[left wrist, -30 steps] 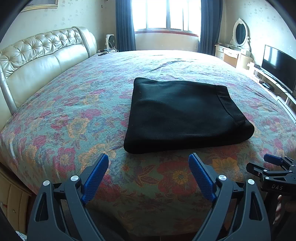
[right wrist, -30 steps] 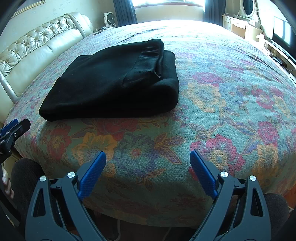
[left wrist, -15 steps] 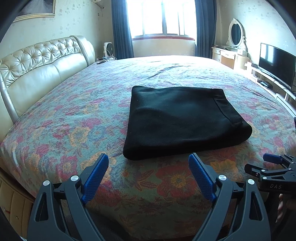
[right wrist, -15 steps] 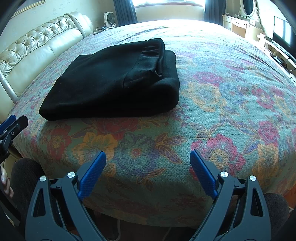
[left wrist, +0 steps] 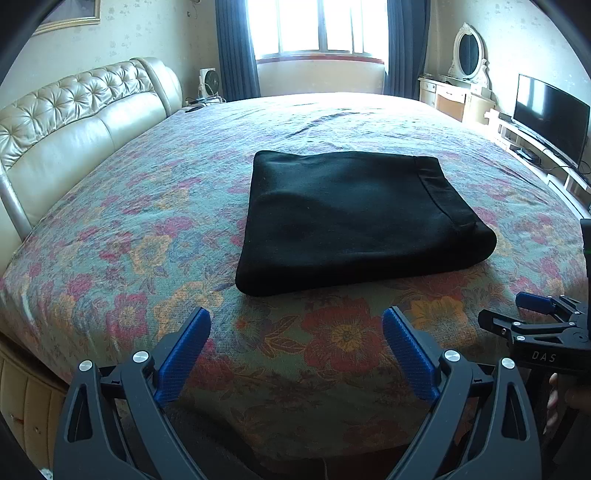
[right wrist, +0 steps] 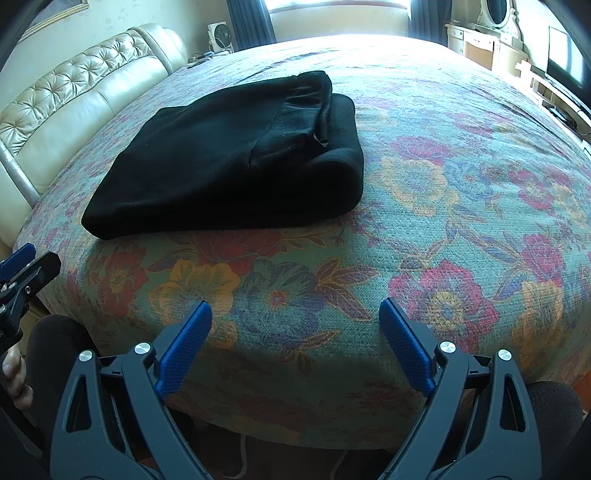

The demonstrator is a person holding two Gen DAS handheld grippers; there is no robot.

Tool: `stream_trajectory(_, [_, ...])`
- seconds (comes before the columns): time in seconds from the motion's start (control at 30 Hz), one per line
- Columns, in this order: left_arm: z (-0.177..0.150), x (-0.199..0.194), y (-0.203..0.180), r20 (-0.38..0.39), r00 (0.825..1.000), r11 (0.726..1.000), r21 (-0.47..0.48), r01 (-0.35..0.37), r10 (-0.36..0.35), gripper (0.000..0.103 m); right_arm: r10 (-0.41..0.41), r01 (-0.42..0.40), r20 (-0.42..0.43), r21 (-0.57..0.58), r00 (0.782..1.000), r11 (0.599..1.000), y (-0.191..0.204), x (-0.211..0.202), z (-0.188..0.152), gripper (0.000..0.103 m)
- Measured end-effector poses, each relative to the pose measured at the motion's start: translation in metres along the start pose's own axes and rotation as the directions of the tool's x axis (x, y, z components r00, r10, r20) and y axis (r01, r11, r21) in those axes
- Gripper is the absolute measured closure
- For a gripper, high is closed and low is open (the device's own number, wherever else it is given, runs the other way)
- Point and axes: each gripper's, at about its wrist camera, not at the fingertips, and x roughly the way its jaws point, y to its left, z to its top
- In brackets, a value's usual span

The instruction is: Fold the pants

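Two grippers hover apart from the garment: the left gripper has just been opening its jaws, with nothing between them, and the right gripper likewise stands spread and empty. Both sit at six o'clock below the black pants, which lie folded into a compact rectangle near the bed's near edge, waistband at three o'clock. Judging by that tidy stack and the released fingers, the folding looks finished. A floral bedspread covers the bed; a tufted cream headboard stands at nine o'clock, a curtained window at twelve, a television at two.
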Motion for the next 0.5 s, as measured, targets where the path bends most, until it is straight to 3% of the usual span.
stream_trajectory(0.2, [0.003, -0.0071, -0.0023, 0.059, 0.998, 0.999, 0.037, -0.012, 0.01, 0.01, 0.005, -0.005, -0.001, 0.004, 1.0, 1.0, -0.0008, 0.0007, 0.0003, 0.011])
stream_trajectory(0.3, [0.0029, -0.006, 0.0011, 0.05, 0.999, 1.0, -0.011, 0.005, -0.005, 0.01, 0.005, -0.005, 0.005, 0.007, 1.0, 1.0, -0.0015, -0.0008, 0.0007, 0.011])
stream_trajectory(0.5, [0.0015, -0.0011, 0.0017, 0.027, 1.0, 1.0, -0.009, -0.012, 0.012, 0.01, 0.003, -0.003, 0.015, 0.024, 1.0, 1.0, -0.0073, -0.0039, 0.0026, 0.011])
